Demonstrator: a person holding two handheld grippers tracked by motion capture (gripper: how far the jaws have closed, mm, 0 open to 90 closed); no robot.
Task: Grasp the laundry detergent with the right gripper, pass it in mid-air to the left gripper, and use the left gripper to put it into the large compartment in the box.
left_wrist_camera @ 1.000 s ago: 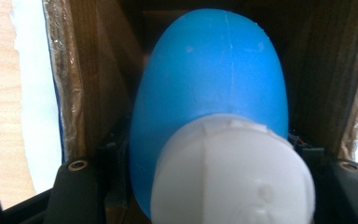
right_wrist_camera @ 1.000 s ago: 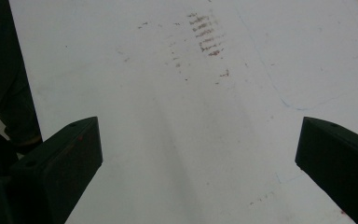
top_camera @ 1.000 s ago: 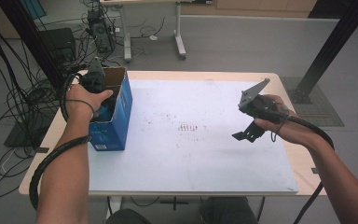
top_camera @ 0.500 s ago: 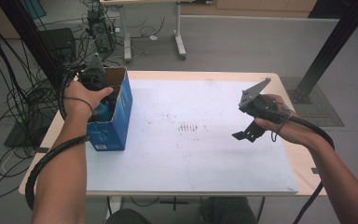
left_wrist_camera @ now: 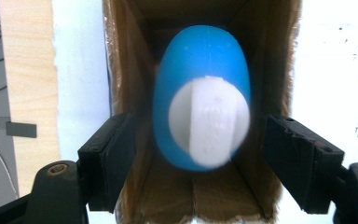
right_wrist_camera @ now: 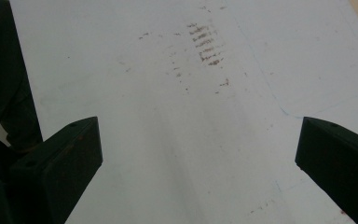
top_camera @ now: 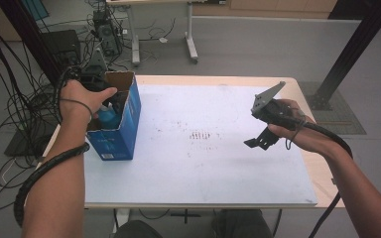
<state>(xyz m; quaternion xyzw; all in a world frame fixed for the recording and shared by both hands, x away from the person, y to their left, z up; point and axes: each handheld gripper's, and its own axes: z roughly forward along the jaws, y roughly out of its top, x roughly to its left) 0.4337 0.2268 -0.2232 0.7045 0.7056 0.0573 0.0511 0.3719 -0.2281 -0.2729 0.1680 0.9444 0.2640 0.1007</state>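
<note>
The blue plastic bottle with a white cap [left_wrist_camera: 200, 100] is deposited inside the open blue cardboard box [top_camera: 129, 116]; left gripper [left_wrist_camera: 200, 163] jaws have just been opening, released. Withdrawal remains. Right gripper [right_wrist_camera: 198, 163] is held open, empty.

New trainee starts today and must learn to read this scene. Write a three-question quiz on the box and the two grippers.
1. True or false: the blue plastic bottle with a white cap stands inside the blue cardboard box.
2. Which gripper hangs over the bare white table sheet: A) left gripper B) right gripper?
3. Fill in: the left gripper's fingers stand on either side of the bottle's ____.

Key:
1. True.
2. B.
3. Cap; the fingers have just been opening, and a gap shows on each side of it.
</note>
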